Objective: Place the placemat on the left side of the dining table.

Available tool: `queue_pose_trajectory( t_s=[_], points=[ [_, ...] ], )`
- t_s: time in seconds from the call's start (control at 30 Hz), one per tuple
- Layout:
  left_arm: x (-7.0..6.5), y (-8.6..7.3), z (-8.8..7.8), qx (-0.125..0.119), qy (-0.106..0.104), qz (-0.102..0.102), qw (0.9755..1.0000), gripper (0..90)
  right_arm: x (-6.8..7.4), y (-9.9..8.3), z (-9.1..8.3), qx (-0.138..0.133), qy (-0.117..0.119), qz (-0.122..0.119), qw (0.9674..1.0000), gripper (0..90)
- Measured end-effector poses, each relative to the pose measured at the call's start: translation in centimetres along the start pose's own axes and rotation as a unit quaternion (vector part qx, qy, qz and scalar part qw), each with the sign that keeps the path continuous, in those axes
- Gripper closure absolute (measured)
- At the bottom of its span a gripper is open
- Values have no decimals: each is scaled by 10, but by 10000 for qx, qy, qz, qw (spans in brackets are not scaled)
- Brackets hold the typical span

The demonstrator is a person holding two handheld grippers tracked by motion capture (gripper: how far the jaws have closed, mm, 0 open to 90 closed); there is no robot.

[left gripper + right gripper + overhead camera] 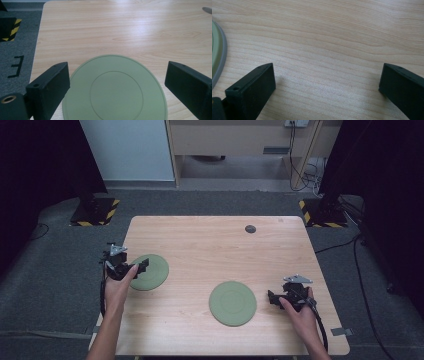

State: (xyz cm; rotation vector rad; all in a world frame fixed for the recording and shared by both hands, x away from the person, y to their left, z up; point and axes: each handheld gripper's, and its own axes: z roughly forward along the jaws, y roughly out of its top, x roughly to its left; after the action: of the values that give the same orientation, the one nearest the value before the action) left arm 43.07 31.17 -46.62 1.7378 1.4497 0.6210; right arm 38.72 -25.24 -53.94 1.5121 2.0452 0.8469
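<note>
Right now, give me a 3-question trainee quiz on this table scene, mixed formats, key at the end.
1. True or false: the left gripper is clamped on the left green plate.
2. Multiple choice: the right gripper sits where relative to the right green plate? A) above its centre B) beside its right edge, apart from it C) under it
3. Fill in: the small dark disc lies near the table's ____ edge.

Key:
1. False: its jaws stand open at either side of the plate, which lies flat on the table.
2. B
3. far
</note>
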Motion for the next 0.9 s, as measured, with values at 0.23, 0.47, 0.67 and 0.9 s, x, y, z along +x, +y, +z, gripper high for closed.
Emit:
queue_pose_trajectory(
  t_s=[0.23, 0.47, 0.67, 0.9],
  points=[
    [-12, 0, -2, 20, -179, 156, 9997, 54, 0, 0, 0, -2, 7, -6, 10000, 8],
    [-23, -3, -8, 3, -396, 210, 9990, 58, 0, 0, 0, -8, 6, -12, 10000, 8],
    [-31, -6, -15, 11, -467, 300, 9985, 62, 0, 0, 0, -6, 5, -8, 10000, 9],
    [-38, -12, -18, -50, -492, 405, 9980, 68, 0, 0, 0, -7, 5, -11, 10000, 9]
  ],
)
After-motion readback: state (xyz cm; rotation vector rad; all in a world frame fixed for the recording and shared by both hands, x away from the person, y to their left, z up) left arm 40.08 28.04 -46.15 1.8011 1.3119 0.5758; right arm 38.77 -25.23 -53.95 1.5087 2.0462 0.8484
